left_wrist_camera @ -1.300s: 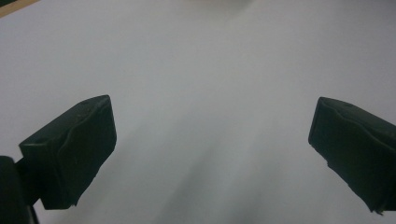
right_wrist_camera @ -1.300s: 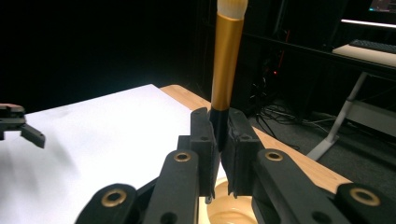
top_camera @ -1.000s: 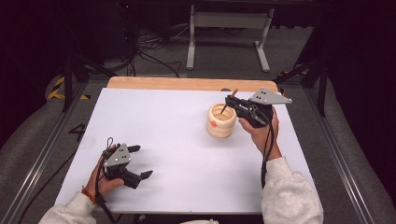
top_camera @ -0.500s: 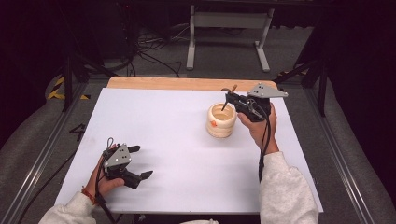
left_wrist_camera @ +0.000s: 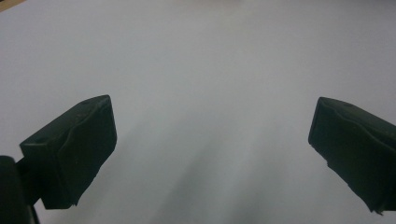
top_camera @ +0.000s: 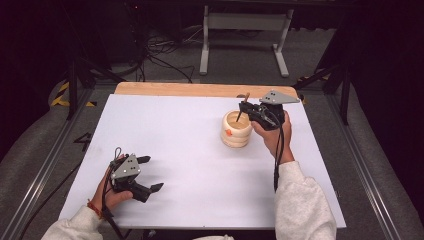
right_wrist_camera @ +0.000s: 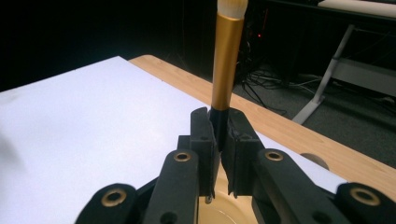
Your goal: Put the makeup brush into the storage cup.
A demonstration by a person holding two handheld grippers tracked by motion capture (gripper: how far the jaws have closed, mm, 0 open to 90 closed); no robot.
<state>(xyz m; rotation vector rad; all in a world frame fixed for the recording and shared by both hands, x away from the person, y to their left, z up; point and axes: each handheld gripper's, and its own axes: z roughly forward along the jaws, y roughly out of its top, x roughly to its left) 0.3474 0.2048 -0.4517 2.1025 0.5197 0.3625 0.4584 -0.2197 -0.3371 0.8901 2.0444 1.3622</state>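
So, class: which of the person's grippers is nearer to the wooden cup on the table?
Right. The right gripper hangs just over the wooden cup, holding a brush at its rim. The left gripper rests open far off, near the table's front edge.

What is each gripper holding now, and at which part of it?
The right gripper holds a brush by its black handle, just below the gold ferrule, above the wooden cup. The left gripper is open and holds nothing.
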